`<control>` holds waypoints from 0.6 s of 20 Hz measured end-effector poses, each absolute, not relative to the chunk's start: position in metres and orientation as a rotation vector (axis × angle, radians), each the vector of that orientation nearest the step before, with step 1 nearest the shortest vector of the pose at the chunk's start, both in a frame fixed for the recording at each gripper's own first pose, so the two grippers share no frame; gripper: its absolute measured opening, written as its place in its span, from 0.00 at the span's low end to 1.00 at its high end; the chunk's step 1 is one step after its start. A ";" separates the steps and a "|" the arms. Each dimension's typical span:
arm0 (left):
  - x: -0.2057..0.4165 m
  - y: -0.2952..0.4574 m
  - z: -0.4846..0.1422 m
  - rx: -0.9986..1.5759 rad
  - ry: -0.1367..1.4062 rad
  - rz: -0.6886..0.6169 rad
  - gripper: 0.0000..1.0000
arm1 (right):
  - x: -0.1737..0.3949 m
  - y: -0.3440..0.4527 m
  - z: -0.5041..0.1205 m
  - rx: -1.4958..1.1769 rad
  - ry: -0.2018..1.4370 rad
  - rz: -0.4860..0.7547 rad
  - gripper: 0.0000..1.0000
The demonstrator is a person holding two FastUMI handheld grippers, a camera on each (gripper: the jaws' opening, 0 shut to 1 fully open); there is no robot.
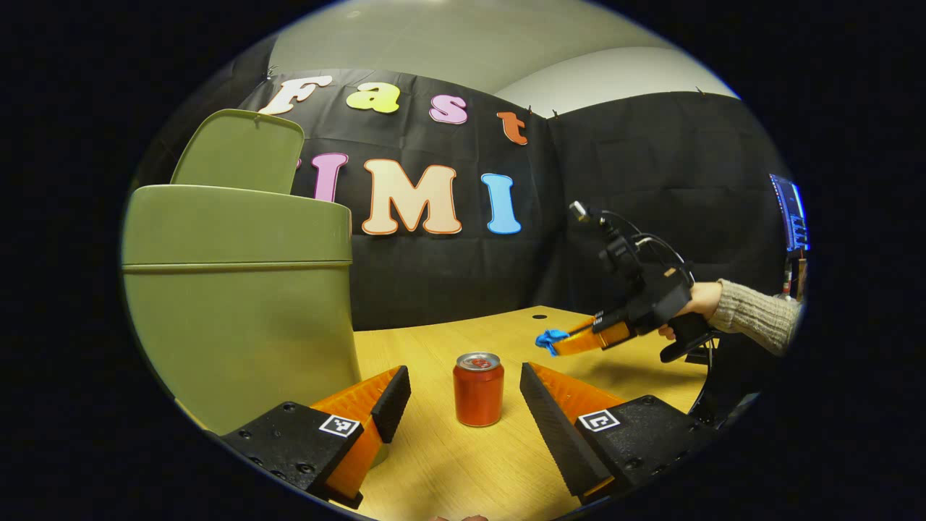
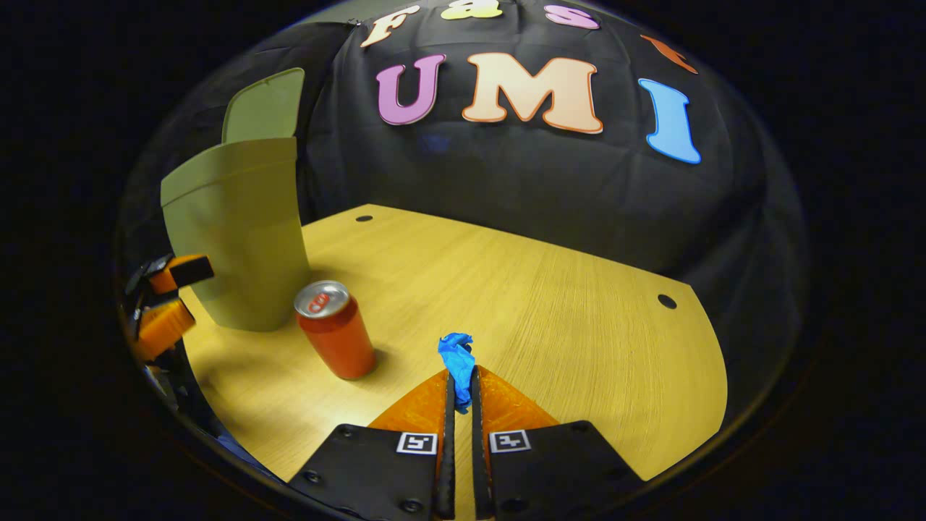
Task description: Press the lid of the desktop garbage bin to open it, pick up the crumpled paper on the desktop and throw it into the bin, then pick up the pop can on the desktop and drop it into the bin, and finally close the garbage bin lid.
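The light wooden desktop is stretching out under both of my tools, with round cable holes near its far edge. The tall olive-green plastic garbage bin is standing on the desktop at its left end, and its flat green lid is standing raised behind the opening, tilted back toward the black cloth wall. In the right gripper view the bin is sitting just behind the can, apart from it.

The red aluminium pop can is standing upright on the desktop, to the right of the bin. I am holding my left gripper wide open, with the can showing in the gap between the two fingers but farther ahead and touching neither.

I am holding my right gripper nearly closed, and both fingers are pressing on the small crumpled blue paper, whose top is sticking out past the tips. In the left gripper view my right hand, in a grey knit sleeve, is gripping that tool's handle; the blue paper pinched at its tip is hanging above the desktop, to the right of the can.
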State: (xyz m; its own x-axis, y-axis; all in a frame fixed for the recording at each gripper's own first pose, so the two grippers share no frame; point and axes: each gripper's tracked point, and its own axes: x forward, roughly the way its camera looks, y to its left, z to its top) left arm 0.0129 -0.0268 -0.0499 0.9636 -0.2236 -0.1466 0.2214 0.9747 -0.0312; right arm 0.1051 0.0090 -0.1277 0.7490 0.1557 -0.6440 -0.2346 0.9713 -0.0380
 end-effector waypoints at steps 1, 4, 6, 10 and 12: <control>0.012 -0.028 -0.050 -0.017 0.154 -0.227 0.94 | 0.110 0.013 -0.113 -0.123 0.665 0.223 0.12; 0.012 -0.029 -0.053 -0.031 0.168 -0.231 0.94 | 0.126 0.036 -0.064 -0.114 0.581 0.254 0.12; 0.011 -0.030 -0.054 -0.044 0.177 -0.234 0.94 | 0.136 0.054 -0.033 -0.119 0.530 0.287 0.12; 0.012 -0.032 -0.058 -0.070 0.188 -0.235 0.94 | 0.156 0.111 0.022 -0.140 0.429 0.380 0.12; 0.011 -0.033 -0.060 -0.080 0.198 -0.236 0.93 | 0.163 0.153 0.044 -0.124 0.384 0.446 0.12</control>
